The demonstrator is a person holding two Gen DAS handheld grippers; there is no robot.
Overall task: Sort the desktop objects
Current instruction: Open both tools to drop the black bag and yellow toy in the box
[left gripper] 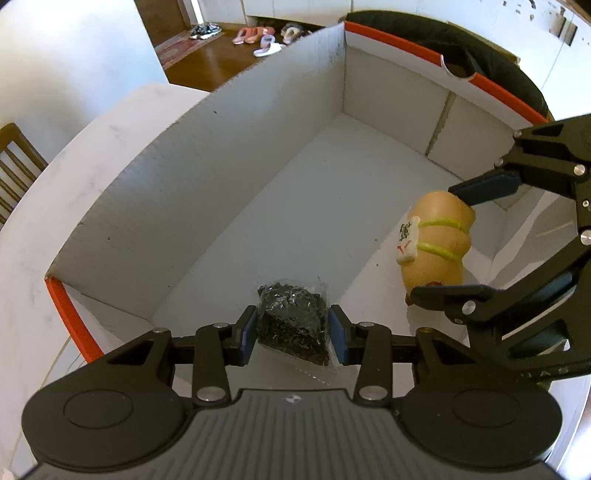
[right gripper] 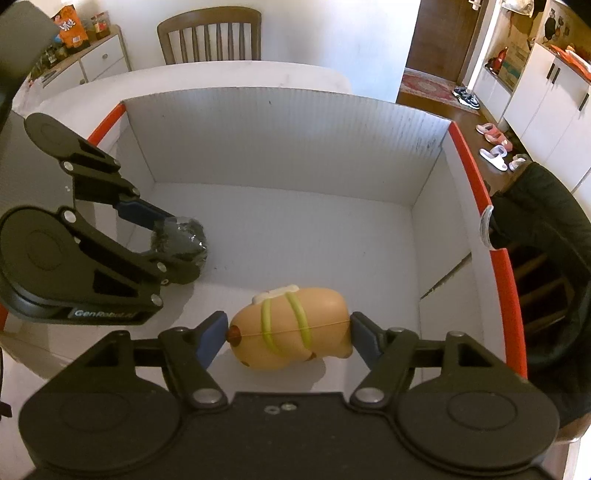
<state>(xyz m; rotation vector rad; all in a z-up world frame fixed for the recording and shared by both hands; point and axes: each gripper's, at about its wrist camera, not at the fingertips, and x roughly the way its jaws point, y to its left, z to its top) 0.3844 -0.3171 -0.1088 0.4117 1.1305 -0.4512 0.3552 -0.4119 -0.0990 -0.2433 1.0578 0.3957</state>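
Across both wrist views the white cardboard box [left gripper: 229,177] with its orange-red rim fills most of the frame, standing on a white round-edged table [left gripper: 74,155]. Only the right wrist view shows the cabinet [right gripper: 99,55] with an orange snack bag on top at far left, the full back of a wooden chair [right gripper: 210,35] behind the table, and white cupboards at far right; the left wrist view catches just a sliver of that chair at its left edge, but shows the slippers [left gripper: 258,38] on the brown wood floor more plainly. A dark garment [right gripper: 554,236] hangs over something just outside the box's right wall.

Inside the box lie 2 things, well apart. The larger is a tan squishy toy [right gripper: 291,328] on its side, banded by 2 yellow-green cords, with a small white mahjong-style tile on it (the tile's face reads only in the left wrist view). The right gripper [right gripper: 288,334] straddles it, jaws about half wide; the left blue pad sits at the toy's brown snout and the right pad at its rear, though whether they press I cannot tell.

The smaller thing is a clear packet of black bits [left gripper: 295,325], near the box's left side. The left gripper [left gripper: 291,332] is clamped narrow on it, both blue pads against the packet.
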